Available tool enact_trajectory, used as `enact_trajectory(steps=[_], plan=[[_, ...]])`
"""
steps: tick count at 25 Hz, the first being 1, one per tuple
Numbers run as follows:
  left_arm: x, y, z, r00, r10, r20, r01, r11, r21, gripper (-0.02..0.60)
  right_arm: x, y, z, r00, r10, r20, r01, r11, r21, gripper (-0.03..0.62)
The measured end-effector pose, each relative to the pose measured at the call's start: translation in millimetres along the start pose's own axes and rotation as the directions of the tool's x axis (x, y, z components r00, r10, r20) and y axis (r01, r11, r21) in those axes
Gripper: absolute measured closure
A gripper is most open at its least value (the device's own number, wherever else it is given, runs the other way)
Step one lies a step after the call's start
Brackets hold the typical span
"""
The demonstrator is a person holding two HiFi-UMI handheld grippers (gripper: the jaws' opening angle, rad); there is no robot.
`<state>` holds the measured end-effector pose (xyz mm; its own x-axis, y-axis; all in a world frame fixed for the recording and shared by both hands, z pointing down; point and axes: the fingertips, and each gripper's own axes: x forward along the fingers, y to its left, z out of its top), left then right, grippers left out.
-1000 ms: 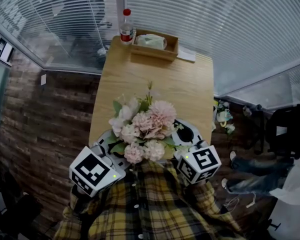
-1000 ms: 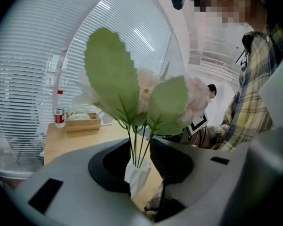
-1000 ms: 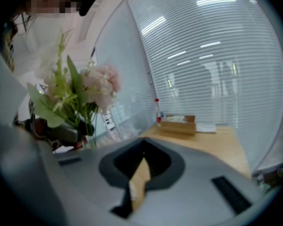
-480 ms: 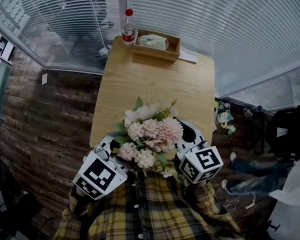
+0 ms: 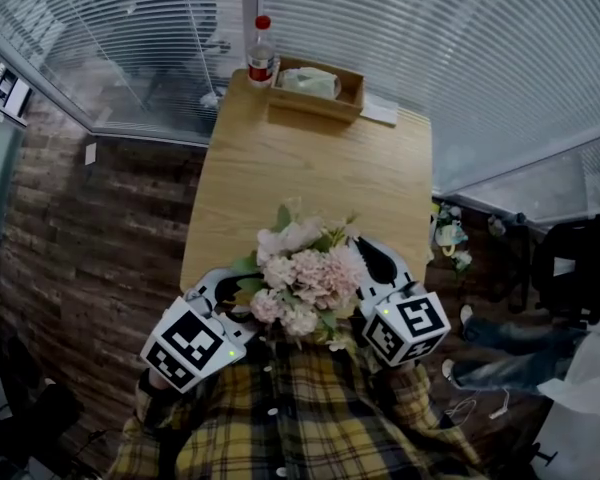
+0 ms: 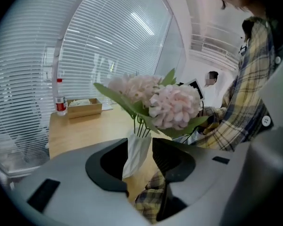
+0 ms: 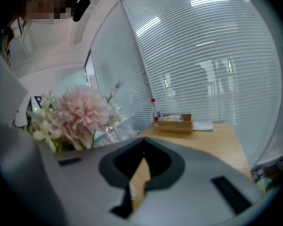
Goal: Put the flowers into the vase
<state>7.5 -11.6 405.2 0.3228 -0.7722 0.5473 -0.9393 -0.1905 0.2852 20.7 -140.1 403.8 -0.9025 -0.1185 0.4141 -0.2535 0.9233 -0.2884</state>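
Wood table (image 5: pixel 310 168) runs out ahead of the left gripper (image 5: pixel 230 303) and right gripper (image 5: pixel 375 268). At its far end, well away from both: red-capped bottle (image 5: pixel 262 58) on the left gripper's side, touching or just beside a wooden tray (image 5: pixel 320 102), with a white card (image 5: pixel 380 113) on the right gripper's side. Slatted blinds (image 5: pixel 460 48) beyond, brick-pattern floor (image 5: pixel 100 228) off the left gripper's side.

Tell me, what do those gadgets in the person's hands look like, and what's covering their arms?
The left claw and right claw both have smooth, pale grey bodies with black lining inside the jaws. Each carries a cube printed with black-and-white square markers and showing a small green light. No cables are visible. The person wears a long-sleeved plaid shirt in yellow and dark checks.
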Motion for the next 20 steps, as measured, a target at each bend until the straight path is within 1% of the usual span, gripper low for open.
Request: enact_trajectory(steps=[3, 7, 10, 13, 15, 17, 18, 20], plan=[[1.5, 2.4, -11.2, 1.0, -0.009, -0.011, 0.008, 0.999, -0.032, 0.43, -0.6, 0.0, -0.8, 1.0, -0.002, 0.0, 0.002, 1.0, 0.0, 0.581], [-2.4, 10.0, -16.9, 1.0, 0.011, 0.003, -0.011, 0.999, -0.053, 0.43, -2.8, -1.0, -0.4, 1.0, -0.008, 0.003, 0.008, 1.0, 0.0, 0.582], [-8.3, 21.4, -16.8, 0.999, 0.046, 0.015, -0.045, 0.997, -0.056, 0.43, -3.6, -3.0, 2.6, 1.0, -0.013, 0.008, 0.013, 1.0, -0.001, 0.58], [-17.9, 39.4, -9.8, 0.993, 0.104, 0.052, -0.101, 0.992, -0.072, 0.431, -2.9, -7.4, 8.6, 1.0, -0.019, 0.016, 0.019, 1.0, -0.002, 0.581], [-26.3, 54.9, -3.4, 0.984, 0.162, 0.08, -0.154, 0.982, -0.107, 0.433, -2.8, -11.7, 12.5, 0.999, -0.027, 0.023, 0.027, 1.0, -0.003, 0.581], [-36.7, 71.3, 3.0, 0.967, 0.23, 0.107, -0.214, 0.966, -0.144, 0.44, -3.8, -15.2, 15.8, 0.999, -0.033, 0.031, 0.033, 0.999, -0.004, 0.582], [-42.7, 79.0, 6.7, 0.956, 0.265, 0.124, -0.245, 0.957, -0.158, 0.456, -4.7, -16.5, 17.7, 0.999, -0.035, 0.037, 0.035, 0.999, -0.004, 0.581], [-55.8, 92.2, 15.9, 0.929, 0.333, 0.162, -0.305, 0.936, -0.178, 0.516, -7.0, -17.8, 22.7, 0.998, -0.037, 0.047, 0.038, 0.999, -0.009, 0.581]])
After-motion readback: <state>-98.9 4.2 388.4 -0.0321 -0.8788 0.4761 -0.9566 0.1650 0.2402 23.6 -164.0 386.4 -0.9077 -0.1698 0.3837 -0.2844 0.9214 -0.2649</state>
